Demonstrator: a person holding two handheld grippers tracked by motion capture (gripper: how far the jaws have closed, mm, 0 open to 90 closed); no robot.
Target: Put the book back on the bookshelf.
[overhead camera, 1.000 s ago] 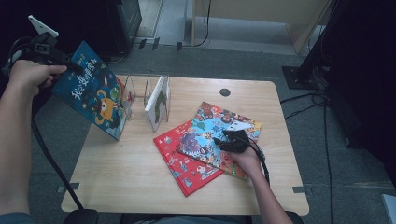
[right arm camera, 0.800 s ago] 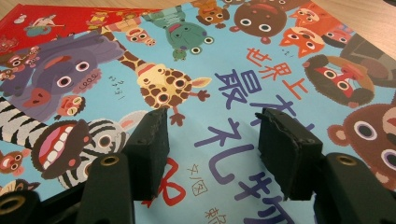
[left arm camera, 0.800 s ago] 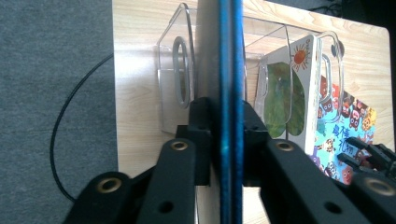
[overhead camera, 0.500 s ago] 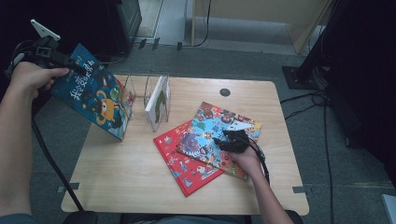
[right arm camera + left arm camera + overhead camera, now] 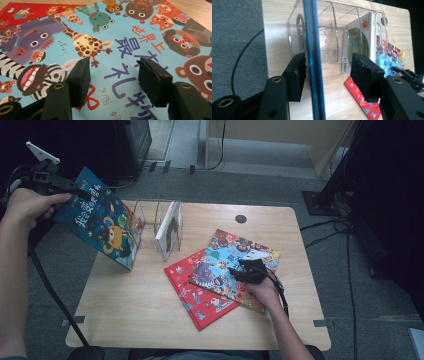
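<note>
Blue book (image 5: 100,227) in just-opening left claw (image 5: 329,75) (loose) | four books | right claw (image 5: 112,75) wide

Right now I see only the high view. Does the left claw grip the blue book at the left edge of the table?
Observer: No. The left claw has just been opening. The blue book stands edge-on between its jaws, well clear of one pad.
Operator: Does the clear rack hold anything?
Observer: One upright book in the clear rack, with a sun on its cover and a barcode sticker at its lower corner.
Operator: And the right claw?
Observer: The right claw is open, with nothing between its pads, just above the purple letters on the animal picture book.
</note>
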